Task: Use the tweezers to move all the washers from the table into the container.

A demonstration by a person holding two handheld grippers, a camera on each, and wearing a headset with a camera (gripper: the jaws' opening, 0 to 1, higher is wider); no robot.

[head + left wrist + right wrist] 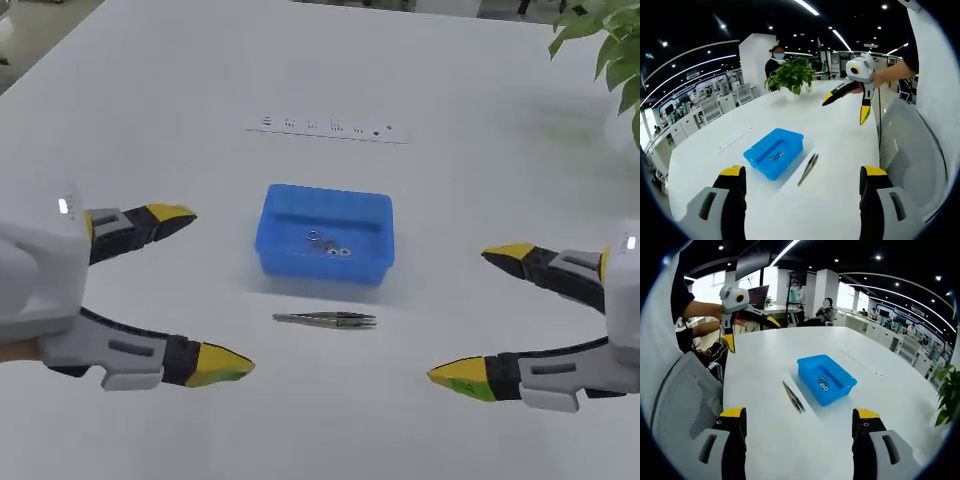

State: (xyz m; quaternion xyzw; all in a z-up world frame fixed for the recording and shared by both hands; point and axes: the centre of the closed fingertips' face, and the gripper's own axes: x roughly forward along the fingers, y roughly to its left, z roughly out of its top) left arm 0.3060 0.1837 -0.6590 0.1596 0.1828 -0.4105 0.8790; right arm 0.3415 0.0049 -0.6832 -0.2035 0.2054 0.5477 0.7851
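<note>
A blue container (325,233) sits mid-table with several washers (328,245) inside; it also appears in the left gripper view (774,151) and the right gripper view (826,378). Metal tweezers (325,319) lie flat on the table just in front of it, seen too as tweezers (809,168) and tweezers (793,397). My left gripper (200,290) hovers open to the left of the tweezers, holding nothing. My right gripper (478,315) hovers open to their right, also holding nothing. Each gripper shows in the other's view: right gripper (846,106), left gripper (752,332).
A white power strip (328,128) lies beyond the container. A potted plant (605,50) stands at the far right corner. A grey mesh chair (687,400) is at the table's near edge. People stand and sit in the office beyond the table.
</note>
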